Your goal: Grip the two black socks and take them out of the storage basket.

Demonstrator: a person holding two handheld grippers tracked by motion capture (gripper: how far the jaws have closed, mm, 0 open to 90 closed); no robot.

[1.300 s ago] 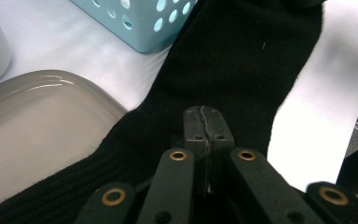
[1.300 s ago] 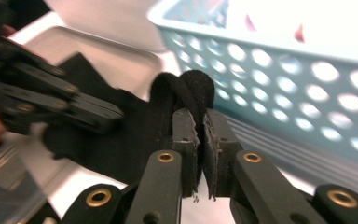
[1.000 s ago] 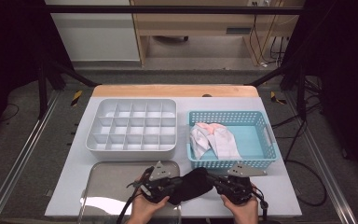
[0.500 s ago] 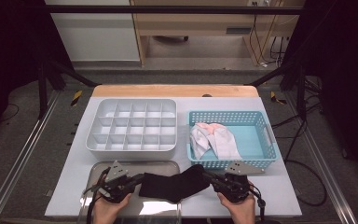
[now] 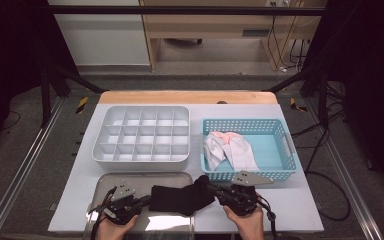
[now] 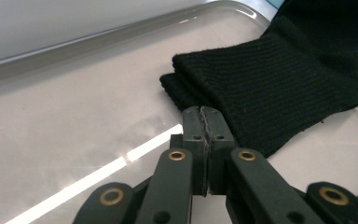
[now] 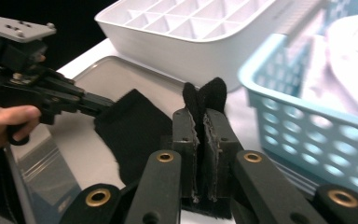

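**Me:** Hand-held gripper on my right (image 5: 211, 187) is clamped tight on one end of the black ribbed knit sock (image 5: 180, 198); in its own view the jaws are pressed together with a fold of black fabric standing up between them.

**You:** And the left one?

**Me:** My left hand-held gripper (image 6: 204, 122) has its jaws closed flat against each other, tips right at the folded cuff edge of the sock. Whether any fabric is caught between them I cannot tell; from the high view it meets the sock's left end.

**You:** Why hold it from both ends?

**Me:** I judge it is to keep the sock stretched flat over the shallow clear plastic tray (image 5: 110, 180), which sits at the near edge of the desk (image 5: 300, 210), so it can be folded or laid neatly. Most of the sock lies on the tray; its right end rises off the tray toward my right jaws.

**You:** How are your hands set?

**Me:** Both come in low from the near edge, grippers pointing inward at each other, nearly level with the desk. My left hand (image 7: 2, 123) wraps the handle from below.

**You:** What's behind?

**Me:** A white plastic organiser of many square compartments (image 5: 142, 135), empty, and beside it a light blue plastic mesh basket (image 5: 285, 145) holding pale folded socks (image 5: 230, 150).
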